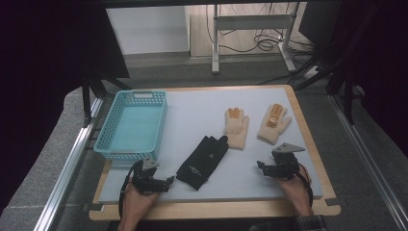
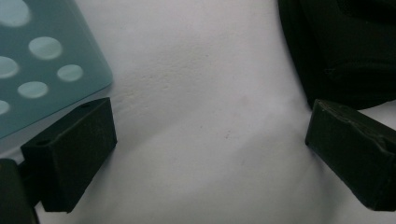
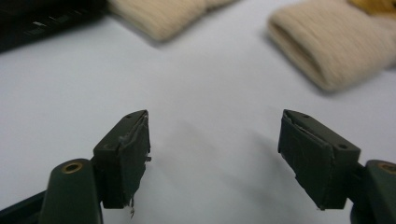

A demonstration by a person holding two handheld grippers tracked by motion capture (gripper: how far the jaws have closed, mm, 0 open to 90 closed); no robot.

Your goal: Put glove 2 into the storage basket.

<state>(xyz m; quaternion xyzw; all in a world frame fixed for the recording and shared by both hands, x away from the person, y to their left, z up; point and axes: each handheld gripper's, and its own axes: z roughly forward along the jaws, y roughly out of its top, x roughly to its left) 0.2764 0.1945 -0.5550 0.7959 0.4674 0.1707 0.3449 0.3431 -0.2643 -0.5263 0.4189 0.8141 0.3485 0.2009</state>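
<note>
- Surface: white, centre of frame.
- Basket: teal, left of centre.
- Black glove: lower centre, lying flat.
- Cream gloves: right of centre.
- Left claw: lower left, open, empty.
- Right claw: lower right, open, empty.

Lab: aluminium rails, floor cables.
</note>
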